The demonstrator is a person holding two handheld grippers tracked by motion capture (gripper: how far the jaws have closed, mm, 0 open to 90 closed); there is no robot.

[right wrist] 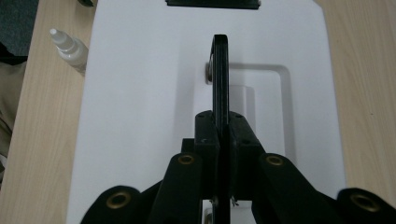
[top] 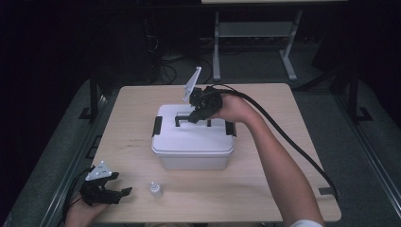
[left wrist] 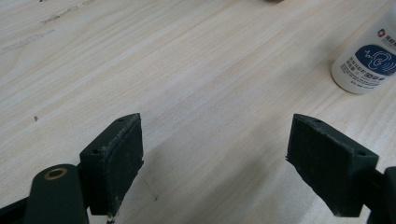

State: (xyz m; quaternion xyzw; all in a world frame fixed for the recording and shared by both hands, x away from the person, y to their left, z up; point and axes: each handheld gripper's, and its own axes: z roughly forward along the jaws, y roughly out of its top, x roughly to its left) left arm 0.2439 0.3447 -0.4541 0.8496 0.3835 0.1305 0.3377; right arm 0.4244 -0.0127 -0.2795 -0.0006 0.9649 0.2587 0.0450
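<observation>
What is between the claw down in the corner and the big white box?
In the high view, a small white bottle stands on bare table between the open left gripper and the white box.

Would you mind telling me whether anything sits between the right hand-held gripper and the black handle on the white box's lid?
Nothing visible does: the right hand-held gripper is already shut on the black handle, which stands upright on the white box.

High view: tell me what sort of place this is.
Probably a lab or workshop set up for recording. A bare wooden table stands on grey carpet, cables lie on the floor behind it, and a metal-legged bench stands in the dark background.
</observation>
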